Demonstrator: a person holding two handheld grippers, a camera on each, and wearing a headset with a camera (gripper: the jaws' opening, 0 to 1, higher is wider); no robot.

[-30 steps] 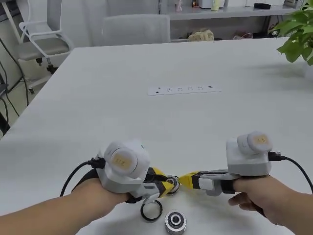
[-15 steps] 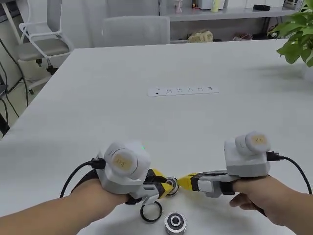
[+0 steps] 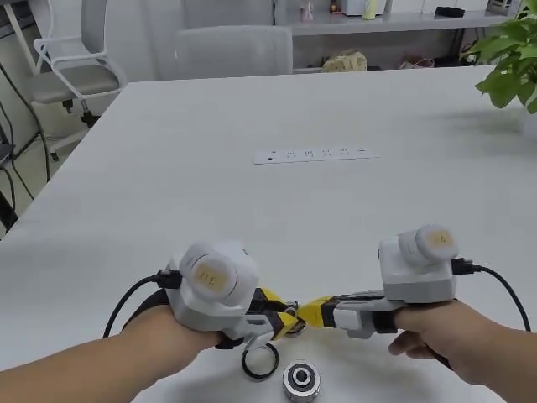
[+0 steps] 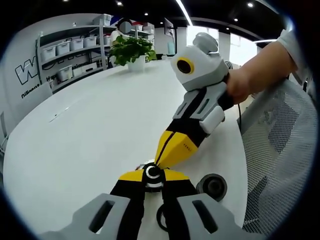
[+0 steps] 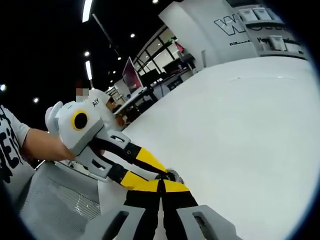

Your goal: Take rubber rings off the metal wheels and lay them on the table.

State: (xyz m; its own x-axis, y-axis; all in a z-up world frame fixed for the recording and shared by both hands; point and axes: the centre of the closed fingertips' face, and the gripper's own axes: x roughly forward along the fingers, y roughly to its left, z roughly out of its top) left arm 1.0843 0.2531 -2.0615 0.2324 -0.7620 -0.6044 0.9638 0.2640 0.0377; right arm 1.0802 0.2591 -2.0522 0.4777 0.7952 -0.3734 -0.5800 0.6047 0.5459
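A small metal wheel [image 4: 152,174] with a dark rubber ring around it is held just above the table, and my left gripper [image 4: 152,176] is shut on it. The same wheel [image 3: 290,316] sits between both grippers in the head view. My right gripper [image 5: 160,184] has its jaws shut, and its yellow tip [image 4: 165,154] touches the wheel's far side. Whether it pinches the ring I cannot tell. A loose black rubber ring [image 3: 260,361] lies on the table under my left gripper [image 3: 281,314]. A second metal wheel [image 3: 300,379] lies flat beside the ring.
The white table [image 3: 319,227] stretches away with a flat power strip [image 3: 315,154] at its middle. A potted plant [image 3: 508,59] stands at the far right corner. Chairs [image 3: 233,49] stand behind the far edge. Black cables trail from both grippers.
My right gripper has slid left until its tip meets the wheel held by the left gripper. The left gripper, loose ring and second wheel stay put.
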